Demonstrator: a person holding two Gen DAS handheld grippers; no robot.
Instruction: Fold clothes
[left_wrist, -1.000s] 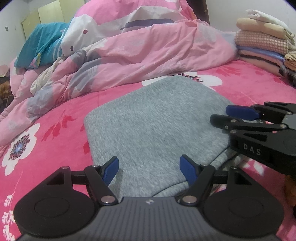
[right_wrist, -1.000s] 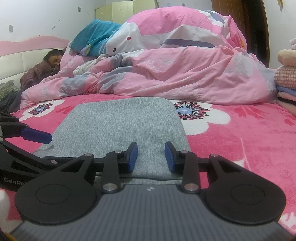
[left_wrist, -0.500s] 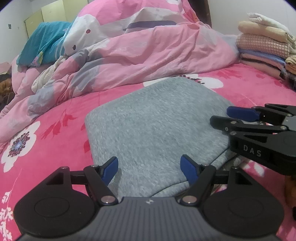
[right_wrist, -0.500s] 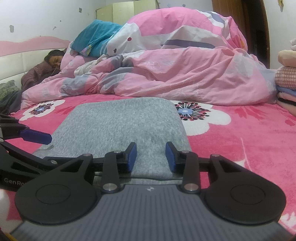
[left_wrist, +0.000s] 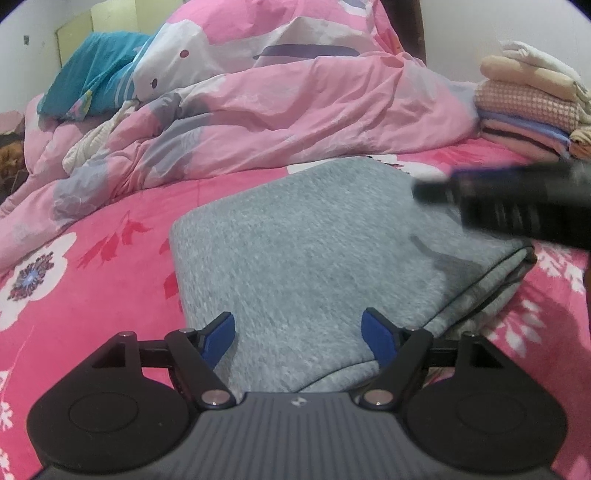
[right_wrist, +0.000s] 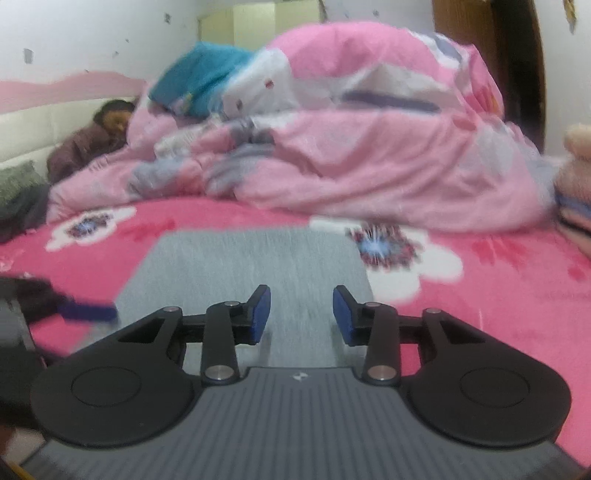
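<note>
In the left wrist view, the left hand-held gripper (left_wrist: 297, 338) fills the bottom of the frame, its blue pads (left_wrist: 220, 338) spread wide over the near edge of the folded grey garment (left_wrist: 306, 251), pinching nothing. The garment lies flat on the pink bed (left_wrist: 92, 266), mid-frame, its stacked edges showing at lower right. The right hand-held gripper (left_wrist: 517, 201) crosses the right side as a dark blur above the garment's right part.

In the right wrist view, that gripper's pads (right_wrist: 260, 319) stand apart with only air between them, the garment beyond them at lower centre. Behind the garment a pink quilt (left_wrist: 295, 103) is heaped across the upper frame, a teal pillow (left_wrist: 96, 70) at its upper left. A pile of folded clothes (left_wrist: 528, 107) sits at the upper right edge.
</note>
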